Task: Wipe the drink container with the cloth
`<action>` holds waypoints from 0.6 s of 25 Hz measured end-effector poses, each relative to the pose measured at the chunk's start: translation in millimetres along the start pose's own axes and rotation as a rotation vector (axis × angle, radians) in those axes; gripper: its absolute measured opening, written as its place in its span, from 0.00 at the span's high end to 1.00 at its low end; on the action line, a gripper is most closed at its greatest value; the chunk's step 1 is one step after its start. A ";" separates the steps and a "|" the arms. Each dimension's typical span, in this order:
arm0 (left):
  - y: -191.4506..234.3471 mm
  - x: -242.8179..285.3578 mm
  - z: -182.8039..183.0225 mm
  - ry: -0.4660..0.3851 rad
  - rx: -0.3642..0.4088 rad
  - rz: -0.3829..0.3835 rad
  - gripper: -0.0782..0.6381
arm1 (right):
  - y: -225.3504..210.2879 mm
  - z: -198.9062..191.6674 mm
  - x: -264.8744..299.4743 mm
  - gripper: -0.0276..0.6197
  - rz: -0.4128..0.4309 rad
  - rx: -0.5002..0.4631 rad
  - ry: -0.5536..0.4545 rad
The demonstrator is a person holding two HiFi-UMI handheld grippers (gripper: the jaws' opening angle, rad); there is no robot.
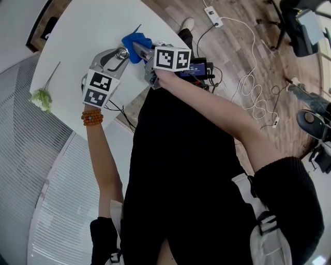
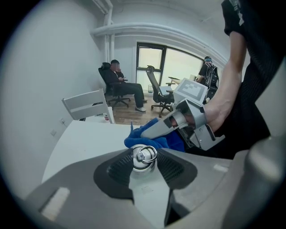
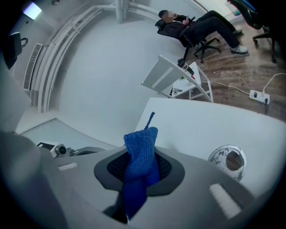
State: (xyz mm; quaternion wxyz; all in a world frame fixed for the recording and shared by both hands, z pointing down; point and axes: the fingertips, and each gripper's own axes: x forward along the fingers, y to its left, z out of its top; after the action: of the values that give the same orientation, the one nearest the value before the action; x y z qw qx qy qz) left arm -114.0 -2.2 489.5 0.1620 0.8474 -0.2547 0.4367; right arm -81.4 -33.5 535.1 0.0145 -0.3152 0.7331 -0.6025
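The drink container is a small metal bottle with a ring on its cap. My left gripper is shut on it, holding it over the white table. A blue cloth hangs bunched in my right gripper, which is shut on it. In the left gripper view the cloth lies right behind the cap, and the right gripper reaches in from the right. The right gripper view shows the cloth standing up between the jaws. The bottle's body is hidden by the left jaws.
A flower sprig lies at the table's left edge. A round cable port sits in the tabletop. A power strip and cables lie on the wood floor. A person sits in an office chair far off.
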 end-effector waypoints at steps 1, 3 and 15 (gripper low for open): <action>-0.2 0.2 -0.1 0.007 0.001 0.002 0.64 | -0.6 -0.1 0.0 0.82 -0.009 -0.009 0.001; -0.3 -0.4 0.0 0.014 0.003 0.006 0.64 | -0.7 -0.1 0.2 0.82 -0.024 -0.023 0.003; 0.3 0.1 3.1 0.002 -0.017 0.020 0.64 | -18.1 5.2 2.9 0.82 -0.087 0.009 -0.019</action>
State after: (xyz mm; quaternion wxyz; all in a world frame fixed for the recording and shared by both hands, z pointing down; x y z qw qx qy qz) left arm -112.1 -4.0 487.8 0.1653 0.8430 -0.2667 0.4370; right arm -73.6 -40.8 550.9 -0.0034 -0.3525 0.7159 -0.6027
